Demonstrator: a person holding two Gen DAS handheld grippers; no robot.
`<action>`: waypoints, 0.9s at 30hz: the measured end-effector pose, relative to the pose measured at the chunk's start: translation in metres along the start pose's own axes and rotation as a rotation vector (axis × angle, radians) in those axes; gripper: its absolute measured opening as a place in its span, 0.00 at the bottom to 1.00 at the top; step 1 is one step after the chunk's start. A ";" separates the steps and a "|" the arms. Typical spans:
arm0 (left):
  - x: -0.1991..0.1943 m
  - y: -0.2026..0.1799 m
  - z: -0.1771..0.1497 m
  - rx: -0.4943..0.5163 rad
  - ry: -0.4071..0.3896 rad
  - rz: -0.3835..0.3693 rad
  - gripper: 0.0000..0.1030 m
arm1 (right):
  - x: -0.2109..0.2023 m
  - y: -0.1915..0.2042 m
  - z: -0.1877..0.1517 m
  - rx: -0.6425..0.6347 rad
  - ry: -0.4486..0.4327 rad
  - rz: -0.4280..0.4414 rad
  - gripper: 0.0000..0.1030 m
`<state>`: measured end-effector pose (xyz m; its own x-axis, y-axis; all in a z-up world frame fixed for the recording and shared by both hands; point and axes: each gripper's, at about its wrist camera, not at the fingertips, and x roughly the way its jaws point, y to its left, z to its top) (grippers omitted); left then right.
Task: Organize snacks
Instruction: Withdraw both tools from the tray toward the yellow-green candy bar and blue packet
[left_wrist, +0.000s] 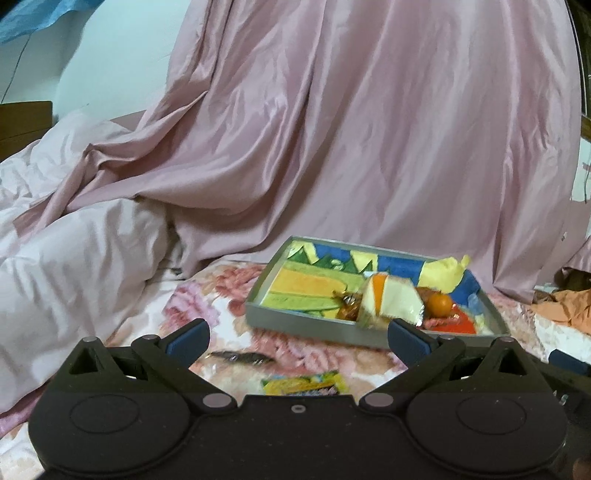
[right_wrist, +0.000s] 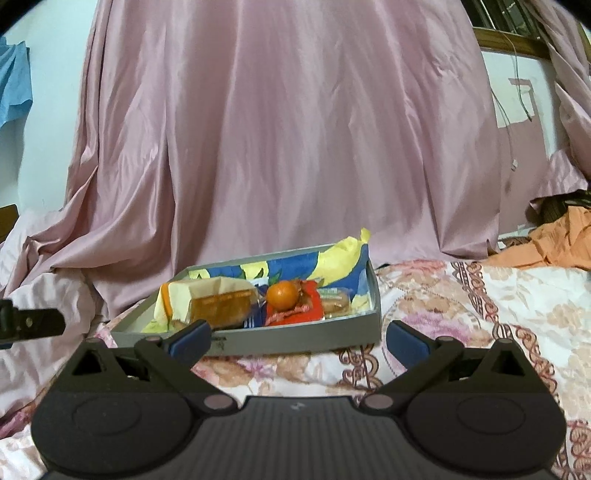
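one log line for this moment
left gripper: open, empty | right gripper: open, empty | tray: holds snacks | yellow packet: outside tray

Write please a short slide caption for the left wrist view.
Open left hand-held gripper above a yellow snack packet on the floral bedspread, facing a grey tray of snacks.

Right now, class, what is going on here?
A person holds two grippers over a bed, gathering snacks into a grey tray. Both the left hand-held gripper and the right hand-held gripper are open and empty. A yellow packet and a dark wrapper lie outside the tray.
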<state>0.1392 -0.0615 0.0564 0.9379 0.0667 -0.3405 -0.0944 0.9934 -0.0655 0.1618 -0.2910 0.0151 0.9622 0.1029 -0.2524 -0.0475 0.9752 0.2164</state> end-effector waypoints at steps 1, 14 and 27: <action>-0.002 0.003 -0.003 0.001 0.006 0.004 0.99 | -0.002 0.001 -0.001 0.001 0.002 -0.001 1.00; -0.025 0.036 -0.033 0.013 0.055 0.037 0.99 | -0.025 0.021 -0.023 -0.064 0.062 0.014 1.00; -0.031 0.069 -0.068 0.040 0.115 0.065 0.99 | -0.032 0.044 -0.043 -0.158 0.140 0.035 1.00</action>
<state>0.0810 -0.0013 -0.0010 0.8857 0.1221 -0.4480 -0.1381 0.9904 -0.0030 0.1168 -0.2426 -0.0082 0.9130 0.1522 -0.3785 -0.1320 0.9881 0.0790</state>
